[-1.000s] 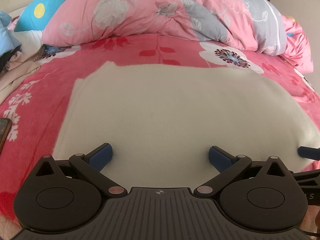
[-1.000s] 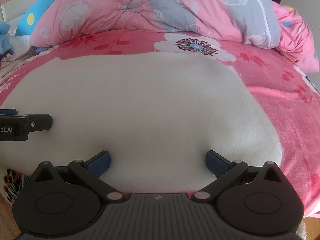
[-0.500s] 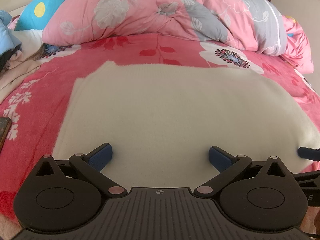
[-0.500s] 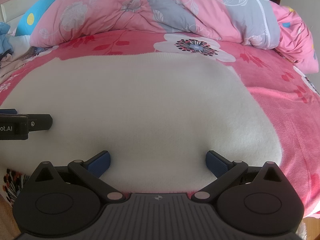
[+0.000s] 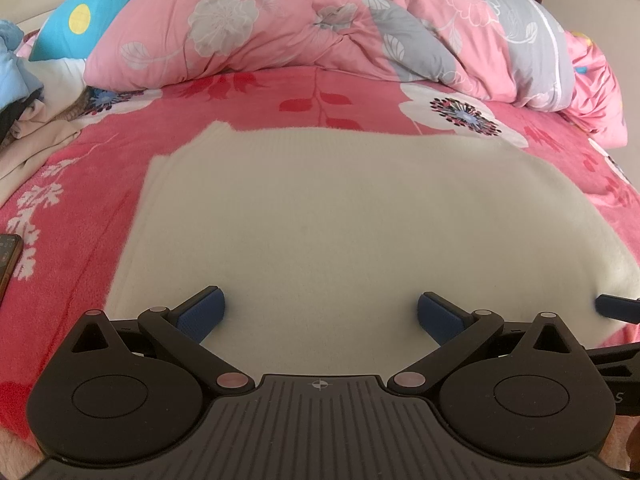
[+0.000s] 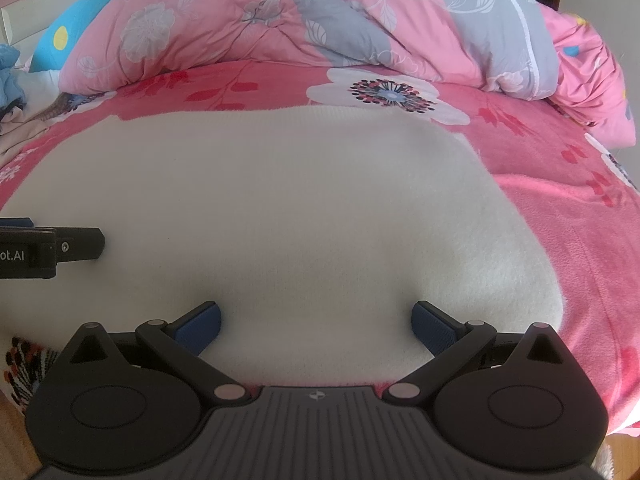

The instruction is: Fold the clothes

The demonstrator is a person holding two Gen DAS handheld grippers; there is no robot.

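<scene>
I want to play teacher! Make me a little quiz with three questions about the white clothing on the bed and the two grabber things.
1. True or false: the left hand-held gripper is shut on the cream garment.
2. Multiple choice: what lies bunched along the far side of the bed? A) a pink and grey floral quilt B) a green towel C) a cardboard box
3. Fill in: the cream garment lies spread flat on a pink floral ____.

Key: 1 false, since both it and the right hand-held gripper are open over the garment; 2 A; 3 blanket.
</scene>
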